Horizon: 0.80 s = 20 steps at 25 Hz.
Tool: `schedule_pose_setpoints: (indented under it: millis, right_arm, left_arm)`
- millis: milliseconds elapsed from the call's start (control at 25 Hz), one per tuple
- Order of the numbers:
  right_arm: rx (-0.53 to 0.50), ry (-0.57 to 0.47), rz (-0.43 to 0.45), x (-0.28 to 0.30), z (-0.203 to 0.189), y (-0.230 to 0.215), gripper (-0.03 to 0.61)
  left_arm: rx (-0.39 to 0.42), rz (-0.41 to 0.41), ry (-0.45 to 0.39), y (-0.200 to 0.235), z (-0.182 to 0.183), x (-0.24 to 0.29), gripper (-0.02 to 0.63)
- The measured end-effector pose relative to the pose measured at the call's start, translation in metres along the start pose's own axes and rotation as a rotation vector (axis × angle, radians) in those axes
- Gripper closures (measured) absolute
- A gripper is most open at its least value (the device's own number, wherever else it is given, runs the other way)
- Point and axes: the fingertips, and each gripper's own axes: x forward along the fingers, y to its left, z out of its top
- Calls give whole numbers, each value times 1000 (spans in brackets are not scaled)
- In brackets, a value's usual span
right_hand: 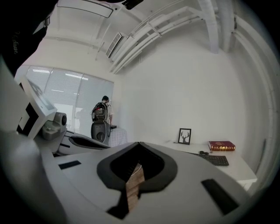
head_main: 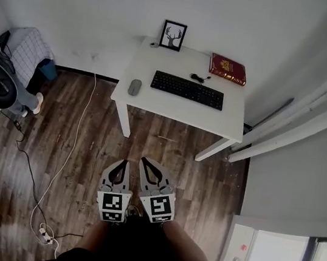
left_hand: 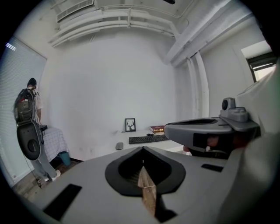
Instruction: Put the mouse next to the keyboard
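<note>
A grey mouse [head_main: 135, 86] lies on the white table [head_main: 181, 114], at its left end, a short gap left of the black keyboard [head_main: 188, 90]. In the left gripper view the mouse [left_hand: 119, 145] and keyboard [left_hand: 148, 139] show far ahead. The right gripper view shows the keyboard [right_hand: 215, 159] only. My left gripper [head_main: 124, 163] and right gripper [head_main: 144, 162] hang side by side over the wood floor, well short of the table, both shut with nothing between the jaws.
A framed deer picture [head_main: 173, 35] and a red book [head_main: 228, 69] stand at the table's back edge. A small black cable coil [head_main: 199, 78] lies behind the keyboard. A white cord [head_main: 66, 160] runs across the floor to a power strip [head_main: 45, 236]. A person [left_hand: 30, 127] stands far left.
</note>
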Motion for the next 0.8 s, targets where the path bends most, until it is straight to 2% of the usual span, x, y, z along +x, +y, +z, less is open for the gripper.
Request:
schedule_pose_setpoints:
  millis: [240,520,800]
  right_arm:
    - [8,13,25,35,-13,-18,558]
    - [19,4,66,113,-5,-63,558]
    - [69,25,86,167,-10,-119,558]
  left_arm:
    - [-15,16,28,18,-5,36,611]
    - [22,37,46,52,24,111,611]
    - [46,55,148,72,33,181,611]
